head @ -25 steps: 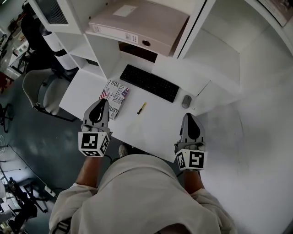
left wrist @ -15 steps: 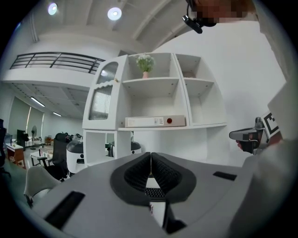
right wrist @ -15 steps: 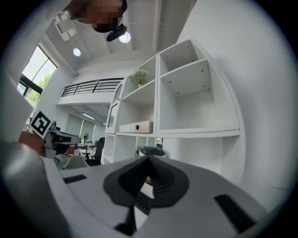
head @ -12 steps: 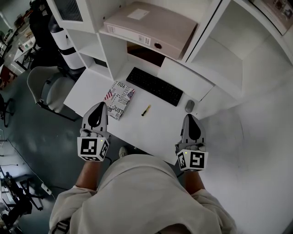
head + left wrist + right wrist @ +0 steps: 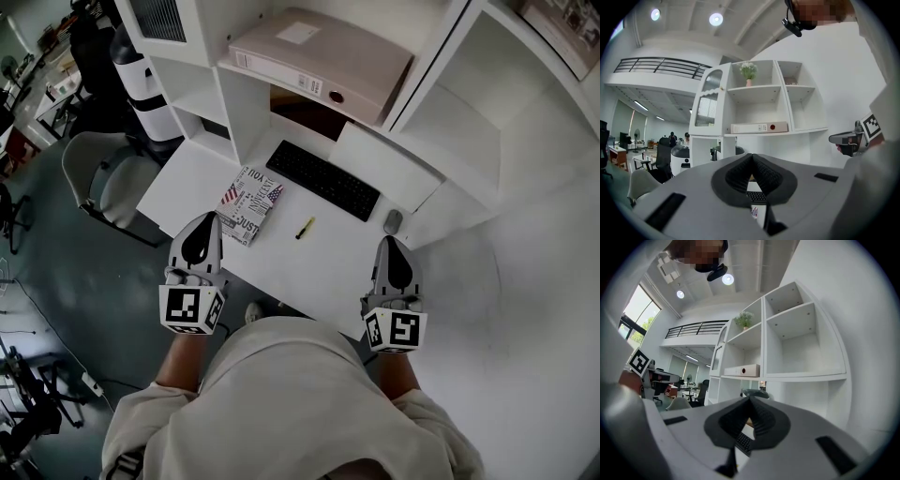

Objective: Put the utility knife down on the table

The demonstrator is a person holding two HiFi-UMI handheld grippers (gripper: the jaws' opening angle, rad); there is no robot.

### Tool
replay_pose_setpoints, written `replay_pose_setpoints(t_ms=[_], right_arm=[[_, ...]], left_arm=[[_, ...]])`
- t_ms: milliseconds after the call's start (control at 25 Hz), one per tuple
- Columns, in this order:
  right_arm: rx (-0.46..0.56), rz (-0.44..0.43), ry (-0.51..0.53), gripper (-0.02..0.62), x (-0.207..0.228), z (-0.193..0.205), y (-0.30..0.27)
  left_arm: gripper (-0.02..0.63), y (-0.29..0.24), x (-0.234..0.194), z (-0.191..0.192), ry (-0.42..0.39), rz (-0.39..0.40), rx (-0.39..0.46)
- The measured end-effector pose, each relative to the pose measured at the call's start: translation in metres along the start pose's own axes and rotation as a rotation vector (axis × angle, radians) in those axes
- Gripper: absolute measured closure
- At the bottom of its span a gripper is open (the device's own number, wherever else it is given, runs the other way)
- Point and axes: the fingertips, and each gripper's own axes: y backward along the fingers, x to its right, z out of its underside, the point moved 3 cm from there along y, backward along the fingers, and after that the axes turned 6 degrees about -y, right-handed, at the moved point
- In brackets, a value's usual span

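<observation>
The yellow and black utility knife (image 5: 305,228) lies on the white table (image 5: 328,267), between the book and the mouse, with no gripper touching it. My left gripper (image 5: 201,221) hangs over the table's near left edge, short of the book. Its jaws have just been closing and stand shut with nothing between them; in the left gripper view the gripper (image 5: 752,158) points level at the shelves. My right gripper (image 5: 389,244) sits at the near right edge, also shut and empty, and the gripper (image 5: 750,401) looks along the desk in its own view.
A book with a printed cover (image 5: 249,203) lies left of the knife. Behind it are a black keyboard (image 5: 323,180) and a grey mouse (image 5: 393,221). A beige binder (image 5: 319,56) lies on the shelf unit above. An office chair (image 5: 98,178) stands left of the table.
Both grippers have drawn back from the desk towards the person, the left one away from the book, and its jaws have closed. The knife has stayed on the table.
</observation>
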Motion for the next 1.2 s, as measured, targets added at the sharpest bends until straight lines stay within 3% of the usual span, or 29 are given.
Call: replay_pose_setpoints(t_ms=[1200], right_arm=[[-0.002, -0.001, 0.001, 0.592, 0.008, 0.003, 0.006]], left_arm=[[0.606, -0.007, 0.014, 0.011, 0.017, 0.034, -0.04]])
